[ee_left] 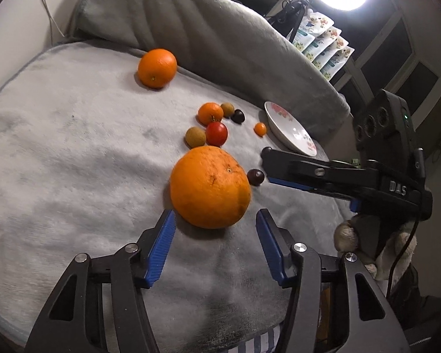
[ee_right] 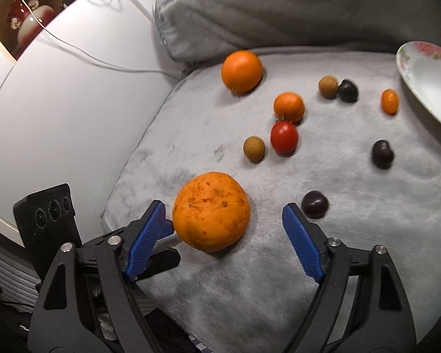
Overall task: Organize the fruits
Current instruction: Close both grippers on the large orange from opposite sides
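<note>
Since the plate (ee_left: 282, 135) holds nothing yet, sorting has basically not started: every fruit sits on the grey blanket (ee_left: 73, 161). Both the left gripper (ee_left: 214, 220) and right gripper (ee_right: 227, 217) are spread apart, unclamped, flanking the big orange (ee_left: 210, 186).

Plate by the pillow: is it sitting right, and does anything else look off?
The floral plate is tilted, its far rim propped against the grey pillow, and it is empty. All the fruit lies loose on the blanket. The big orange has brown blemishes. Nothing spilled.
</note>
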Demonstrator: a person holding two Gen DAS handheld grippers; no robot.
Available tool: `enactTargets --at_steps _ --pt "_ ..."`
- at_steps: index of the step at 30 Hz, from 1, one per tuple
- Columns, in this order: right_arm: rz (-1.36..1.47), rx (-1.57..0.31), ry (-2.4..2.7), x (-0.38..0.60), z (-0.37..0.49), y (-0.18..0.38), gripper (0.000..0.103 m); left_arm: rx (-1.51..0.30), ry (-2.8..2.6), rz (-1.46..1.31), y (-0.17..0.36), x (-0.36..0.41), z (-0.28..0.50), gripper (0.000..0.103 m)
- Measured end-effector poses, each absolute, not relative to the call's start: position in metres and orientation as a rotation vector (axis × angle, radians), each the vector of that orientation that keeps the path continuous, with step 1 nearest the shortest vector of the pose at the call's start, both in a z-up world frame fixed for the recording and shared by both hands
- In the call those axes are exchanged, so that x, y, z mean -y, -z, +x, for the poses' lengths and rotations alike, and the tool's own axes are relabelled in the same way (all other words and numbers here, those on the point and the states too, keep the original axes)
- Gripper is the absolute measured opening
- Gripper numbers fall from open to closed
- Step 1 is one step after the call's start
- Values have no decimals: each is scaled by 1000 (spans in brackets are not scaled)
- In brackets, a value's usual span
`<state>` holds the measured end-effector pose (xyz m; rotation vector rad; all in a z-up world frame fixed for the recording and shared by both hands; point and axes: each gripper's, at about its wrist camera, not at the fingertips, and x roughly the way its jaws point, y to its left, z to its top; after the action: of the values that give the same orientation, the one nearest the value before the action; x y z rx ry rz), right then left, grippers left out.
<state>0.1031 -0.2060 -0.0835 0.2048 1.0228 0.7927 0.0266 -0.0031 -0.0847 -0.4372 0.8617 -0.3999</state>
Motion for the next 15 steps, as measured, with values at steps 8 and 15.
enactTargets --at_steps 8,15 --pt "197 -1084 -848 187 111 93 77 -873 405 -408 90 9 30 51" --pt "173 -1105 -857 180 113 96 77 -880 398 -416 93 7 34 46"
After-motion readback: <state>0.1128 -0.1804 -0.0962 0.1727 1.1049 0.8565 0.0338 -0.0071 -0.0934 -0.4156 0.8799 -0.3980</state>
